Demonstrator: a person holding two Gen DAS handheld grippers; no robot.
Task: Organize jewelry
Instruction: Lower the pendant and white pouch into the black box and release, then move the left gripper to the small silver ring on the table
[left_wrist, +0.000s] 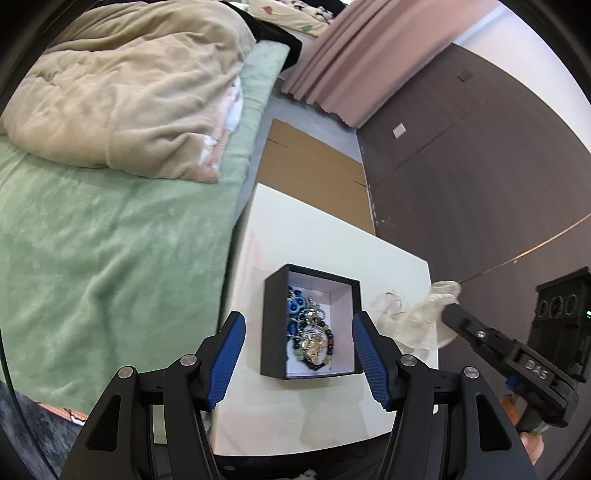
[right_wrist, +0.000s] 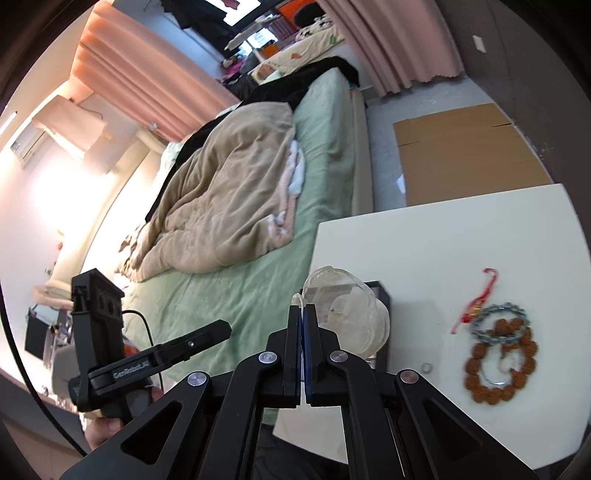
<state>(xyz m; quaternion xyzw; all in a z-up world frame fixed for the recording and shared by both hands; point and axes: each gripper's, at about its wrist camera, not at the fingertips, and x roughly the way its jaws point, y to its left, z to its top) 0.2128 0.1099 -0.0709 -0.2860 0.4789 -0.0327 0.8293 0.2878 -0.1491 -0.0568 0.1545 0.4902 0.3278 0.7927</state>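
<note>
Blue pads of my left gripper (left_wrist: 298, 354) gape wide, holding nothing, hovering over the black box (left_wrist: 274, 325) already heaped with jewelry (left_wrist: 312, 332) on the white table (left_wrist: 314, 236). Moving right, my right gripper (right_wrist: 305, 314) is pinched tight on a clear plastic bag (right_wrist: 347, 314). It's flimsy, so I reckon it could slip or snag. Further right, a beaded bracelet (right_wrist: 498, 369) and red cord (right_wrist: 480, 299) wait loose; a careless swing might sweep them off.

We are seeing the black box (left_wrist: 312, 321) lying open mid-table, holding tangled beads (left_wrist: 312, 338); brown bracelet (right_wrist: 500, 365) lying near the right edge.
</note>
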